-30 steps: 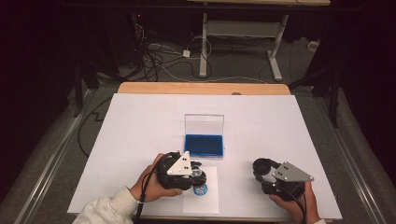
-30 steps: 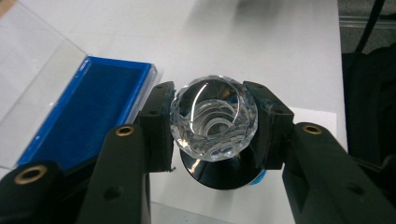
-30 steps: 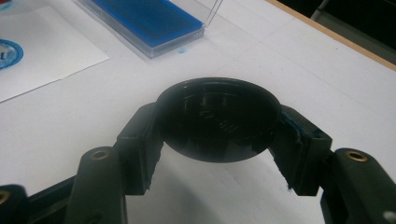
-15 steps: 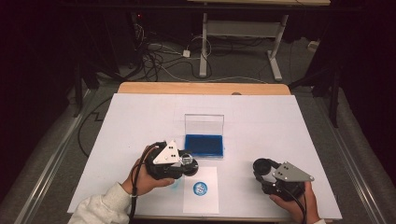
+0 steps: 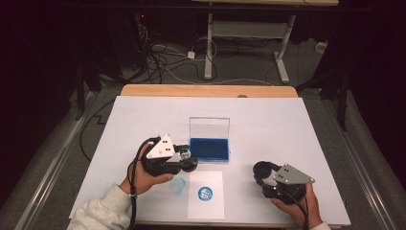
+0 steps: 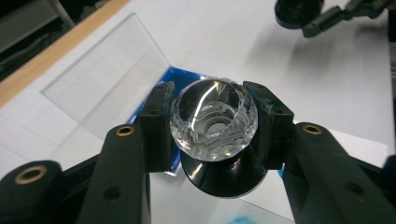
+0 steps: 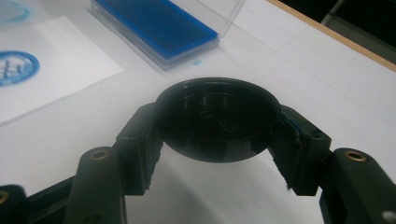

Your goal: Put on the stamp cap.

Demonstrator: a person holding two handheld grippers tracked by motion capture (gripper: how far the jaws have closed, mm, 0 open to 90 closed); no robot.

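No text can be read; the blue round print (image 5: 205,193) on the paper is illegible.

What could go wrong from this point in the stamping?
The left gripper grips the stamp only by its faceted clear knob, so it may twist or slip. Its inked face could smear more blue onto the table beside the paper. The cap in the right gripper could slip.
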